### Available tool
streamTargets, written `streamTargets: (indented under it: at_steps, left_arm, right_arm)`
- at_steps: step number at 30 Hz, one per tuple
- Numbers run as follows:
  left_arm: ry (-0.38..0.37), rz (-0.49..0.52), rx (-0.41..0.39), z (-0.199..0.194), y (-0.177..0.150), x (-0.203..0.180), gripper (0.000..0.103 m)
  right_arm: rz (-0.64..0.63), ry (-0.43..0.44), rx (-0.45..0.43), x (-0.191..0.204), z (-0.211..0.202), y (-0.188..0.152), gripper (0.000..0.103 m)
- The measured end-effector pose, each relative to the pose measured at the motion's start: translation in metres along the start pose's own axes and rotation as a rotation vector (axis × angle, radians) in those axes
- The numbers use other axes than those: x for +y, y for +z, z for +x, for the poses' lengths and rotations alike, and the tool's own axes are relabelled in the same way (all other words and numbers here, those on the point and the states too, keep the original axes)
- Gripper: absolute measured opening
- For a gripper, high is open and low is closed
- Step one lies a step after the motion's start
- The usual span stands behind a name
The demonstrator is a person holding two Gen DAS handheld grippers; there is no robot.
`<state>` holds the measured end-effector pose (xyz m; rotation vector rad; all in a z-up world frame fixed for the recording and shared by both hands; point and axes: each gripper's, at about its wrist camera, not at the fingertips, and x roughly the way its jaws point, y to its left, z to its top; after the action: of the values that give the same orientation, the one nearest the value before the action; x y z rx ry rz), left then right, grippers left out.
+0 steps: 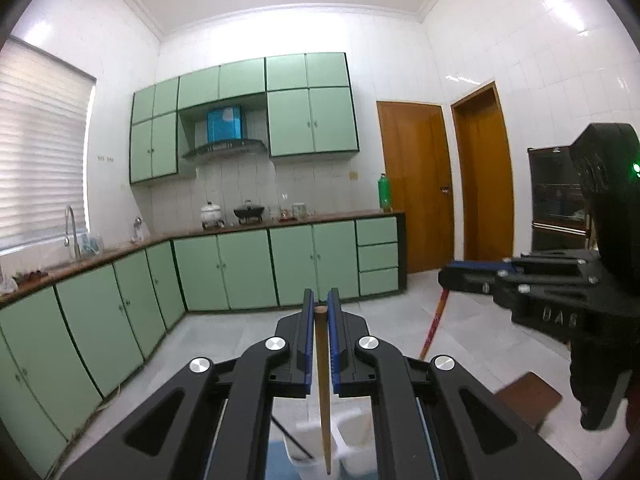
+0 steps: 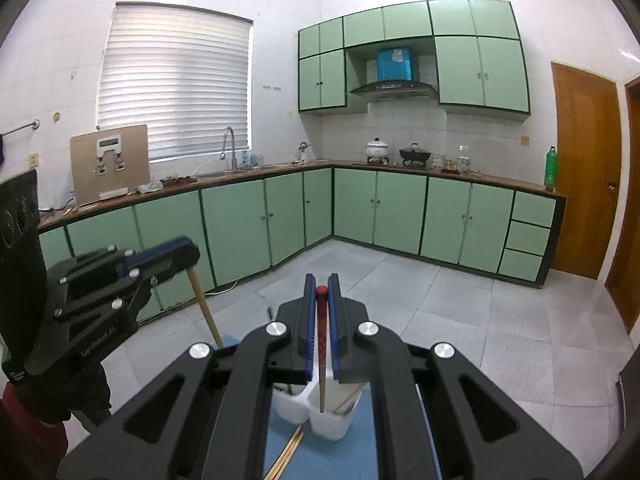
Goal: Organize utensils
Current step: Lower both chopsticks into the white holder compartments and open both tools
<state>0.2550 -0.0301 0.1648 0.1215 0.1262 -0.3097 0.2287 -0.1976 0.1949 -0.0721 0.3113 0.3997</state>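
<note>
Two chopsticks held above the holder

We had the left tongs (image 1: 320,304) clamped on a plain chopstick (image 1: 322,380) and the right tongs (image 2: 322,288) on a red-tipped one (image 2: 321,344), over the white holder (image 2: 328,420); thin sticks could pivot and miss a compartment.

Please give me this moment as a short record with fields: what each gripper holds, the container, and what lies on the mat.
left gripper: shut on plain wooden chopstick, hanging tip down
right gripper: shut on red-topped chopstick, tip in the holder
holder: white utensil holder, compartments side by side, a few sticks inside
mat: blue mat, loose chopsticks lying beside the holder
</note>
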Motion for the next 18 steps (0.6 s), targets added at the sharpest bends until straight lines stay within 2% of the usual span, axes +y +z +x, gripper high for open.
streamTargets:
  at_steps: [3, 11, 18]
  left_arm:
    - [0.005, -0.006, 0.002, 0.023, -0.002, 0.003, 0.007]
    - [0.01, -0.066, 0.048, 0.082, -0.051, 0.017, 0.007]
    - [-0.013, -0.109, 0.18, 0.11, -0.091, 0.027, 0.008]
  right_arm:
    - [0.022, -0.005, 0.007, -0.011, 0.023, -0.004, 0.005]
    - [0.055, -0.024, 0.093, -0.022, 0.084, -0.044, 0.005]
    - [0.076, -0.014, 0.192, -0.015, 0.113, -0.081, 0.006]
